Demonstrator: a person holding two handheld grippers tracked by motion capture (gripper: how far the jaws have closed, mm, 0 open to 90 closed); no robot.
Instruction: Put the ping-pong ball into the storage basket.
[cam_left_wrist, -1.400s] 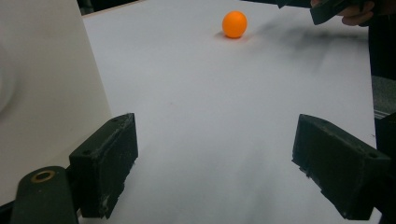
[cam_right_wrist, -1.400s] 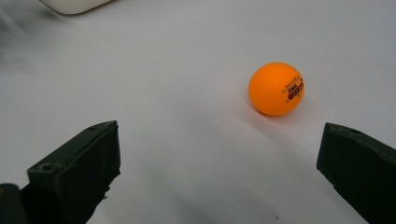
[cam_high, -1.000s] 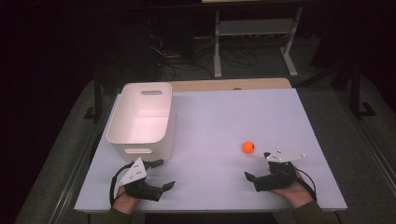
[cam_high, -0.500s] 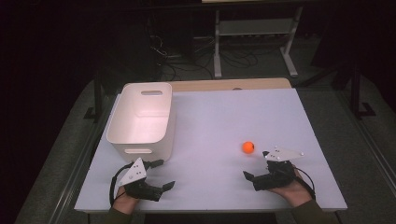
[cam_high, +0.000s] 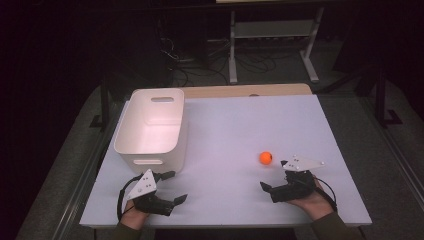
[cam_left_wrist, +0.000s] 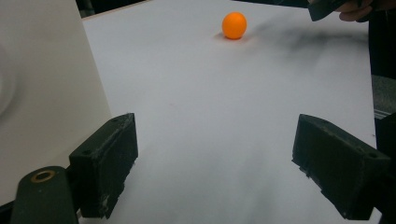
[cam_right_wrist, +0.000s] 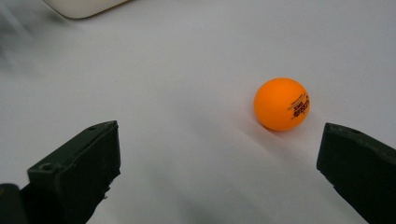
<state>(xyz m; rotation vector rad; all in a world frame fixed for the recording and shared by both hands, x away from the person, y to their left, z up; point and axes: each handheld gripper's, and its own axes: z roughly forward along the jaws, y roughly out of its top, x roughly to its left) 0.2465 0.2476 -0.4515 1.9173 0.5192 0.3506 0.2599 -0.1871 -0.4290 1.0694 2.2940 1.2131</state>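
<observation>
While ball (cam_right_wrist: 282, 103) rests print-side right, round, right tongs (cam_right_wrist: 219, 172) agape beside it

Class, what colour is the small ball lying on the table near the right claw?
Orange, with small dark printed lettering on one side; the ball shows best in the right gripper view.

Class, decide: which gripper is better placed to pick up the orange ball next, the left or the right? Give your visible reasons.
The right gripper. It sits just short of the orange ball, jaws open and the ball close ahead. The left gripper, also open, rests by the white bin, well across the table from it.
</observation>
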